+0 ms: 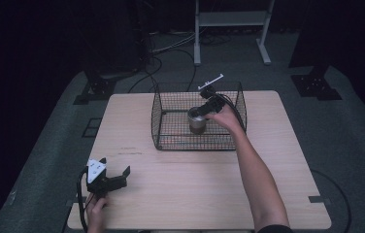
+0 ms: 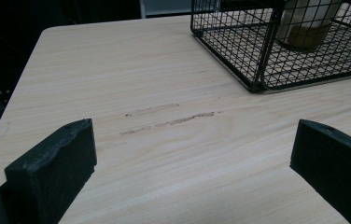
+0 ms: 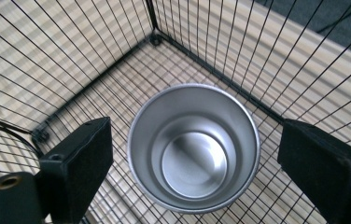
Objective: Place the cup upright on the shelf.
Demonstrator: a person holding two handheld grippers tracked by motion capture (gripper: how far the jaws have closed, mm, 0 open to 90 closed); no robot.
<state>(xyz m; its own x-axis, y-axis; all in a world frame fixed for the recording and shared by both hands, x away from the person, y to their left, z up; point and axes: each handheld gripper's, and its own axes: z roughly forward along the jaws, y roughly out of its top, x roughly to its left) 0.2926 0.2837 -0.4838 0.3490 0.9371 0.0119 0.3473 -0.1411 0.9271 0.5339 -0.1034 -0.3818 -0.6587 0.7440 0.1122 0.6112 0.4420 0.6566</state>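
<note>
Cup (image 3: pixel 193 148) stands upright on the floor of the wire basket (image 1: pixel 161 104), directly below the right gripper (image 3: pixel 194 161), whose jaws stand apart to either side, clear of its rim. Left gripper (image 2: pixel 192 172) rests open on the table (image 2: pixel 131 74).

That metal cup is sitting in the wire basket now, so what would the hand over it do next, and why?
Probably lift the right gripper straight up out of the basket. The cup stands upright on the basket floor, and the jaws stand apart on either side of it with gaps showing, so it looks released. Rising straight should avoid knocking the cup or the wire walls.
</note>
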